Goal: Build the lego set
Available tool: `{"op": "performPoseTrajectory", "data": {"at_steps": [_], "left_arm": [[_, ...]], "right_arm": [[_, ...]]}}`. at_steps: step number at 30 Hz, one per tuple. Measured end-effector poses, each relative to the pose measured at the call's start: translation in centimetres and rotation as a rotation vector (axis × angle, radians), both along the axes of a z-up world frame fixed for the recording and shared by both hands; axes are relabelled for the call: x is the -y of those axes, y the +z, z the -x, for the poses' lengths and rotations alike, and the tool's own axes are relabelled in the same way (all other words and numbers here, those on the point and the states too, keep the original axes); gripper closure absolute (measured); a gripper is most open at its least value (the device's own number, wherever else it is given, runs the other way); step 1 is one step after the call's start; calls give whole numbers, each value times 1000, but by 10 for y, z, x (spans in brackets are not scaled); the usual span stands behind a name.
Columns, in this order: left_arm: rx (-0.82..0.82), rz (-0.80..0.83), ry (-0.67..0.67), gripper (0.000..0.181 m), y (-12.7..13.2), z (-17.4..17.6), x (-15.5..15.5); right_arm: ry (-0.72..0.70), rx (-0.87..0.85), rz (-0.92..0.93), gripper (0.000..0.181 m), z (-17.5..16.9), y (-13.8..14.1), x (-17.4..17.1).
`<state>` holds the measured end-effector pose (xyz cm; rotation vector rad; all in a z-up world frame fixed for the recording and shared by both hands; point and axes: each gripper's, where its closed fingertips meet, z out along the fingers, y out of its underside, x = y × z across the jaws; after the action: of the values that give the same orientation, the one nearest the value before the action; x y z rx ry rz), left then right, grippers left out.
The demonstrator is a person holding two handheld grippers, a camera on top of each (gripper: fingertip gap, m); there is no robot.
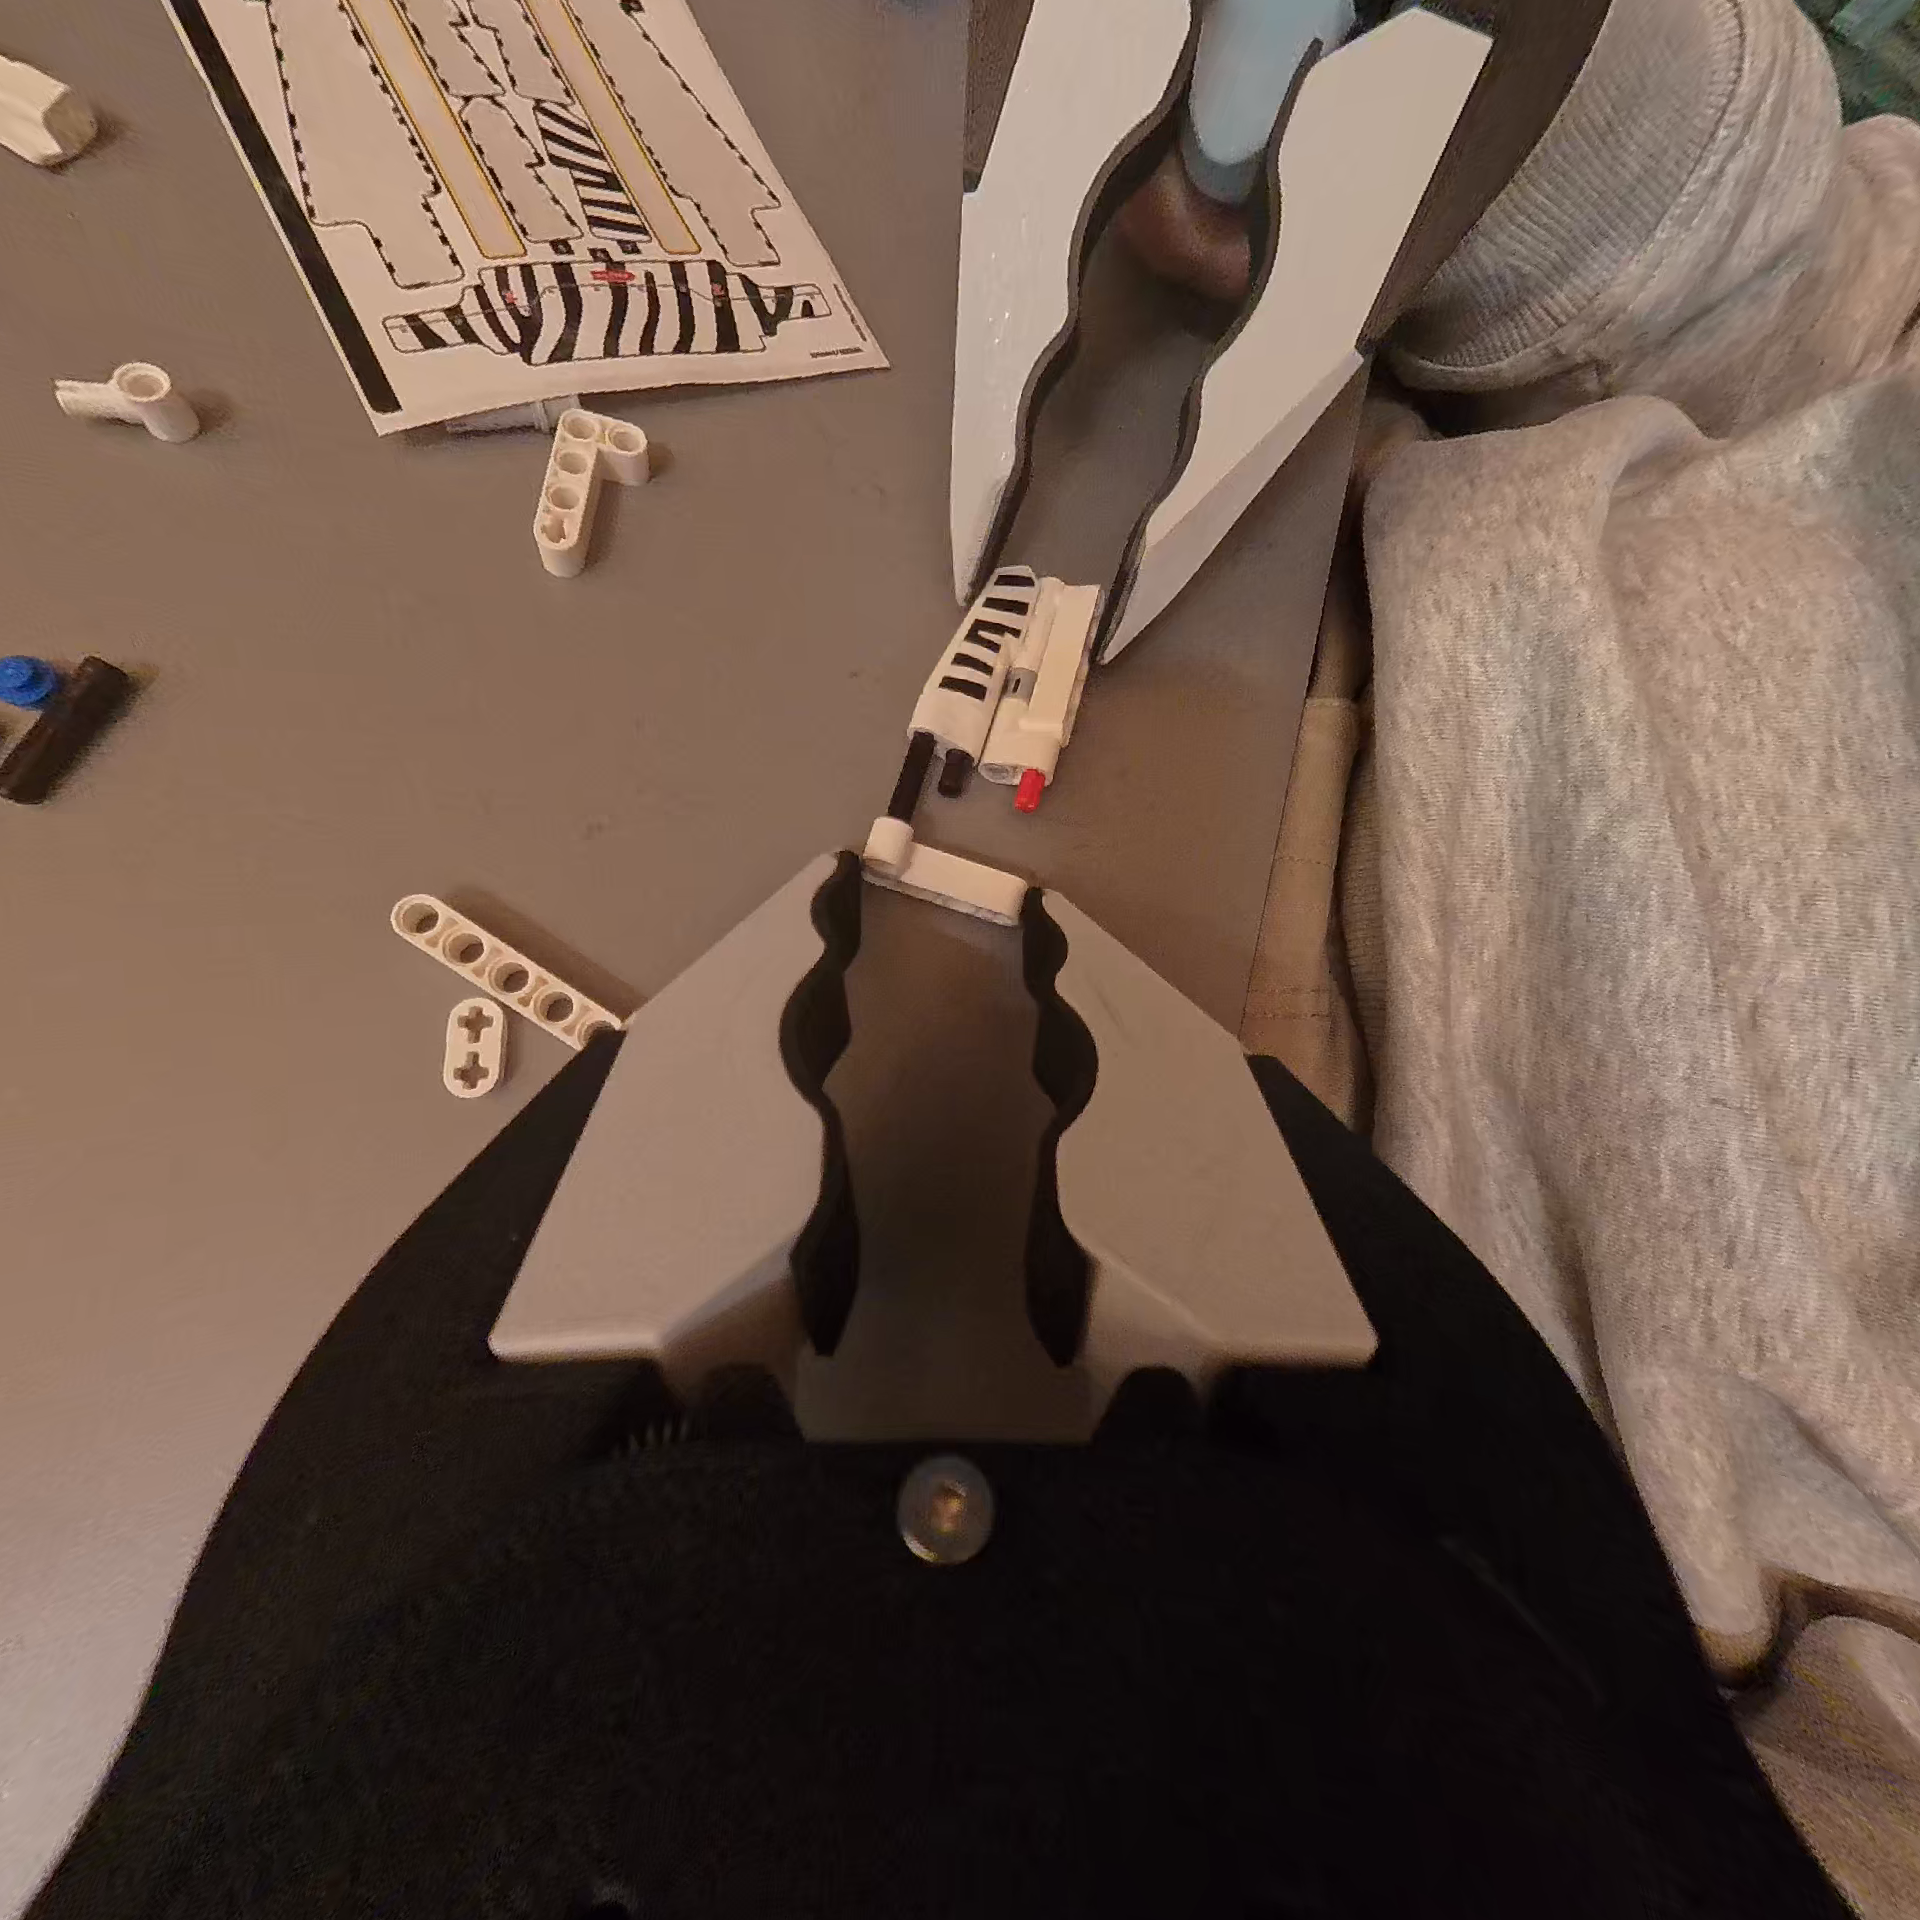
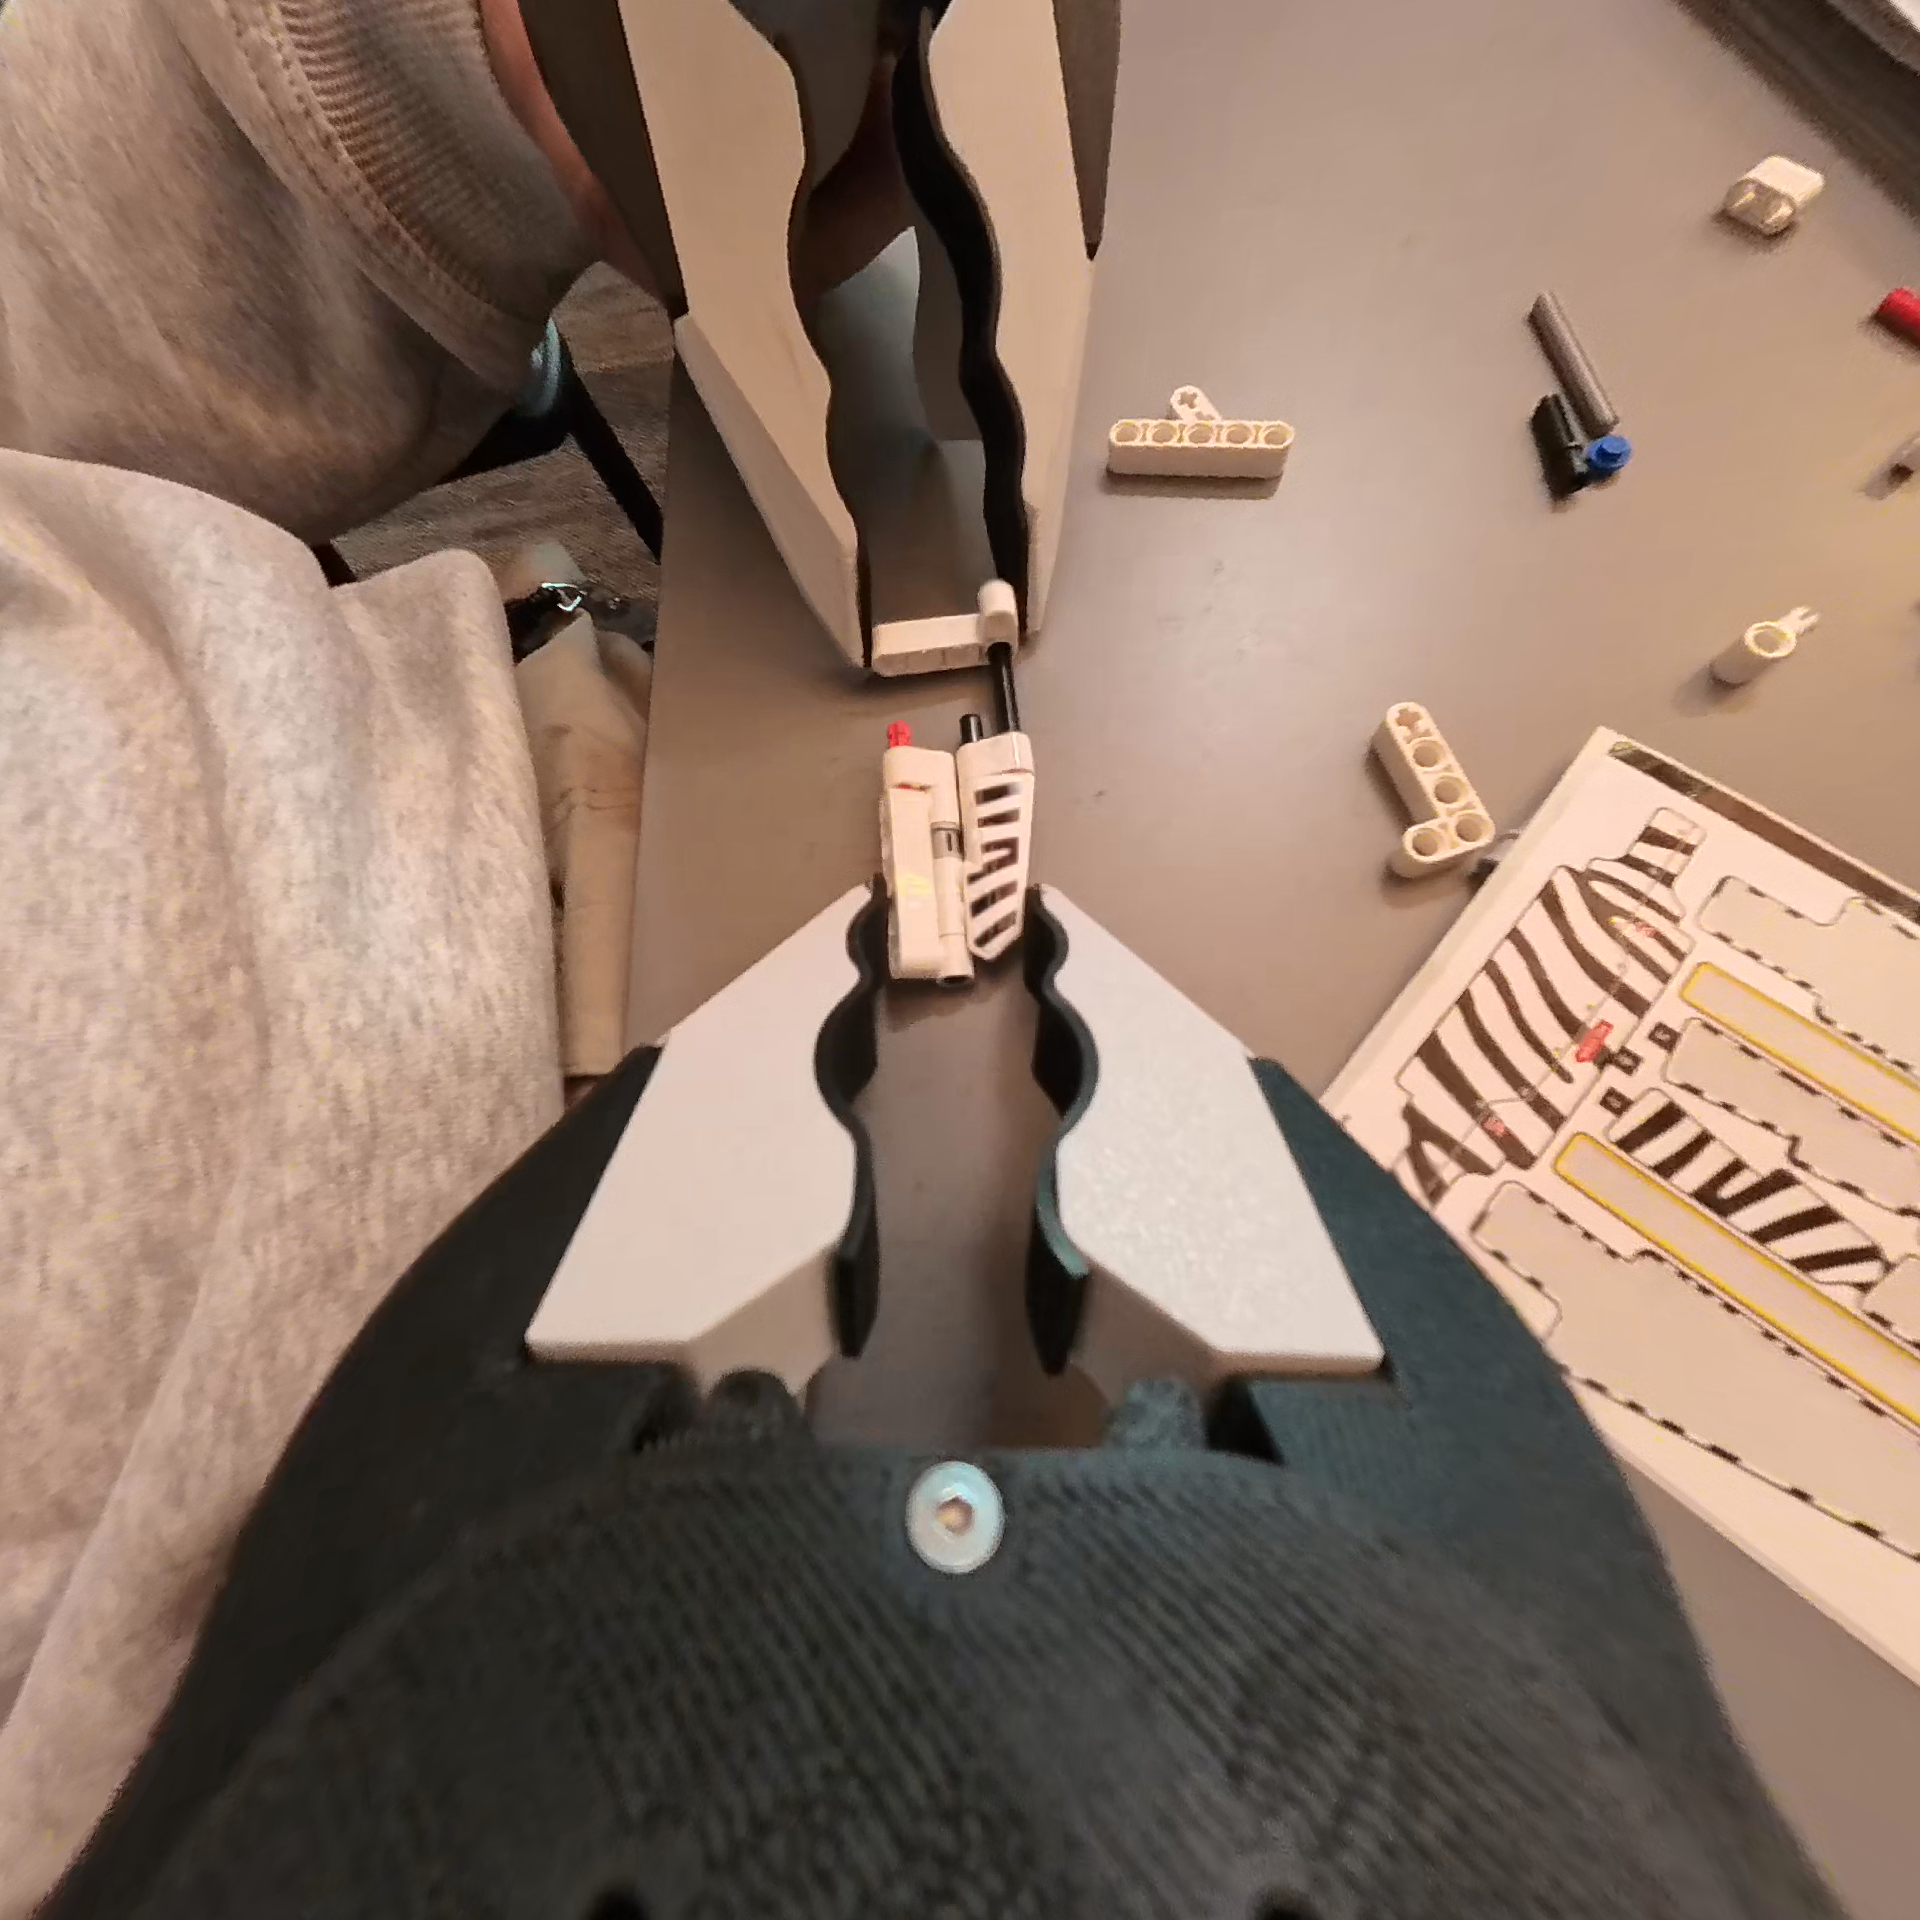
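A small white assembly with a zebra-striped panel (image 1: 1000,665) (image 2: 961,857) has a red pin (image 1: 1029,790) and a black axle (image 1: 912,774) sticking out of one end. My right gripper (image 2: 951,914) (image 1: 1039,623) is shut on this assembly. My left gripper (image 1: 940,883) (image 2: 940,644) is shut on a short white beam (image 1: 961,878) (image 2: 925,639). The beam's round end sits on the tip of the black axle. Both grippers face each other just above the grey table (image 1: 520,727), near its edge.
A striped sticker sheet (image 1: 520,208) (image 2: 1662,1143) lies flat. Loose white beams (image 1: 499,971) (image 1: 582,488) (image 2: 1200,447), a white connector (image 1: 135,400) and a black piece with a blue pin (image 1: 57,722) (image 2: 1574,416) are scattered. A person's grey sleeve (image 1: 1610,831) (image 2: 208,831) borders the table edge. The gap from one gripper's tips to the other's is roughly 5 cm. The white connector (image 1: 135,400) is about 15 cm from both grippers' fingertips. My right wrist view (image 2: 1761,638) looks at it from another angle.
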<state>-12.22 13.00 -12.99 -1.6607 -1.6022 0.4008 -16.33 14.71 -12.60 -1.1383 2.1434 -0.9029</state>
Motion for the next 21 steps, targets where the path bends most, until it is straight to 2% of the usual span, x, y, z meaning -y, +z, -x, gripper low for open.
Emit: {"op": "performPoseTrajectory", "data": {"at_steps": [4,6,9,15,21], "left_arm": [[0,-21,-3,151,1,-1,-1],[0,-37,-1,151,1,-3,0],[0,-46,2,151,1,-3,0],[0,-39,2,151,1,-3,0],[-1,-31,10,151,1,-3,1]], "right_arm": [[2,35,-8,160,0,4,-1],[-1,62,2,169,1,9,-1],[-15,55,-5,168,3,7,0],[-32,-18,17,144,3,-1,3],[6,-75,138,135,2,0,2]]}}
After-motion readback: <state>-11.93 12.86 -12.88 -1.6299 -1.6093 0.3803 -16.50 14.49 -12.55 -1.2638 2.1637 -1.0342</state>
